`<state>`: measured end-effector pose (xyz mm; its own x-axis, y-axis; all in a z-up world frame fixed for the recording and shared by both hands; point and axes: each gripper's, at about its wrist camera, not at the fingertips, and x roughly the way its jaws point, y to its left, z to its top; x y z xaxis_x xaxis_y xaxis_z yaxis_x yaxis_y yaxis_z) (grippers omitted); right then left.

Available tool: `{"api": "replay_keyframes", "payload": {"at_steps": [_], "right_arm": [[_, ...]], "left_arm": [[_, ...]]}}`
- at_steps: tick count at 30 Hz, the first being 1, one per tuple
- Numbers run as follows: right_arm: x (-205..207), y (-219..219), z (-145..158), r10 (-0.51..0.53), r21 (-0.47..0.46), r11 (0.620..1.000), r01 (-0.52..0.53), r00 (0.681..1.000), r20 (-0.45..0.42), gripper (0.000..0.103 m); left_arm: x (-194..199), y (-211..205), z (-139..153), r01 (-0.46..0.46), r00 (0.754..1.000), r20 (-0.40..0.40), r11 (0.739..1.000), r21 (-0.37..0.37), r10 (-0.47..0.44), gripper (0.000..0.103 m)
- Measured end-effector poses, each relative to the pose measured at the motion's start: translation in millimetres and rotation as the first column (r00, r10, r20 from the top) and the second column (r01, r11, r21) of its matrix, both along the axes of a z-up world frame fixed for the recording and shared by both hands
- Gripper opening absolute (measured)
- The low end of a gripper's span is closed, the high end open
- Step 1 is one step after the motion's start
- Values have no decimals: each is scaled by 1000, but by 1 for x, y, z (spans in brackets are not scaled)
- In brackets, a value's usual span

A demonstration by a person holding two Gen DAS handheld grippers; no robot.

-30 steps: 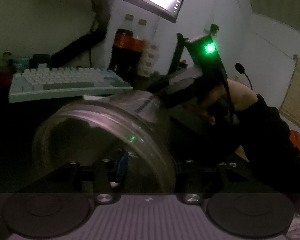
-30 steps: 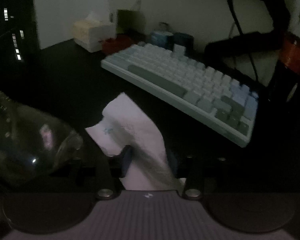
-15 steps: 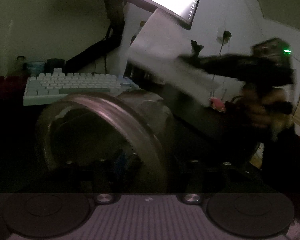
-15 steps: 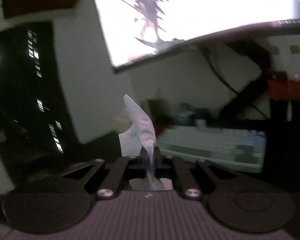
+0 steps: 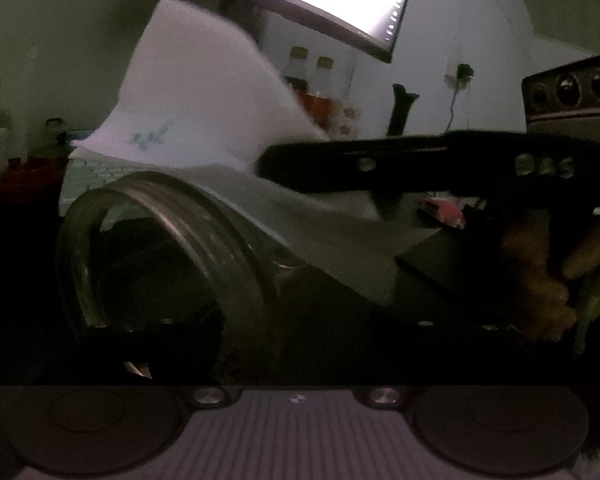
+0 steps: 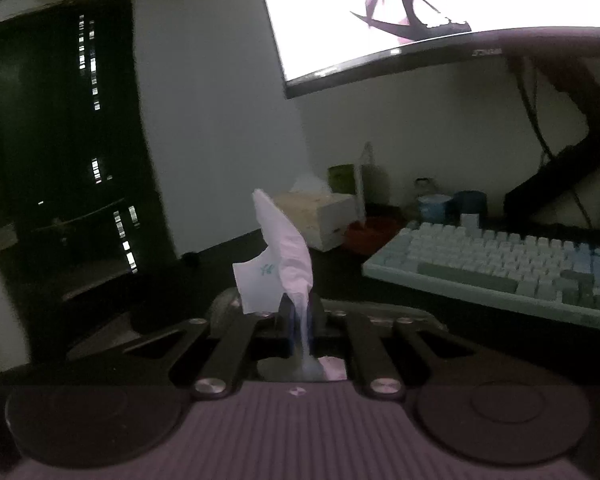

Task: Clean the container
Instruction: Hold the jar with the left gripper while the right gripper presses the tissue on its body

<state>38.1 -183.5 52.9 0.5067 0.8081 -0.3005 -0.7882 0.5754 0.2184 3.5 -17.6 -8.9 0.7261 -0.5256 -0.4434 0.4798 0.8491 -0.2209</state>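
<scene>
A clear glass jar lies on its side right in front of my left gripper, mouth to the left. The left jaws are opening, wide apart, with the jar between them; the pads are lost in the dark. My right gripper is shut on a white tissue that sticks up from its tips. In the left wrist view the right gripper reaches in from the right just above the jar. Its tissue fans out and drapes along the jar's upper side.
A lit monitor hangs above the dark desk. A pale keyboard lies at the back right, with a tissue box and cups behind it. Soda bottles stand beyond the jar. A person's hand holds the right gripper.
My right gripper pinched the tissue tight, lifted it off the desk and swung over to just above the jar. The left jaws have spread wider. The jar has stayed put.
</scene>
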Motion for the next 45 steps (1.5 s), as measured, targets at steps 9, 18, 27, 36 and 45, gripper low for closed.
{"api": "replay_keyframes", "payload": {"at_steps": [9, 18, 27, 36, 45], "right_arm": [[-6, 5, -18, -82, 9, 997, 81, 988, 130, 37], [-8, 21, -20, -123, -37, 990, 138, 954, 274, 54], [5, 1, -26, -49, 43, 998, 42, 984, 170, 6], [7, -2, -23, -90, 35, 996, 86, 984, 152, 16], [4, -6, -25, -166, 40, 986, 161, 964, 210, 67]], "left_arm": [[0, -2, 1, -19, 1000, -5, 1000, 16, 19, 103], [2, -3, -1, 4, 1000, -3, 1000, 17, -4, 103], [7, -5, -1, 9, 1000, -4, 1000, 15, -9, 103], [0, -2, -2, 8, 1000, -1, 1000, 15, -8, 103], [0, -3, -1, 21, 1000, 2, 1000, 21, -21, 103]]}}
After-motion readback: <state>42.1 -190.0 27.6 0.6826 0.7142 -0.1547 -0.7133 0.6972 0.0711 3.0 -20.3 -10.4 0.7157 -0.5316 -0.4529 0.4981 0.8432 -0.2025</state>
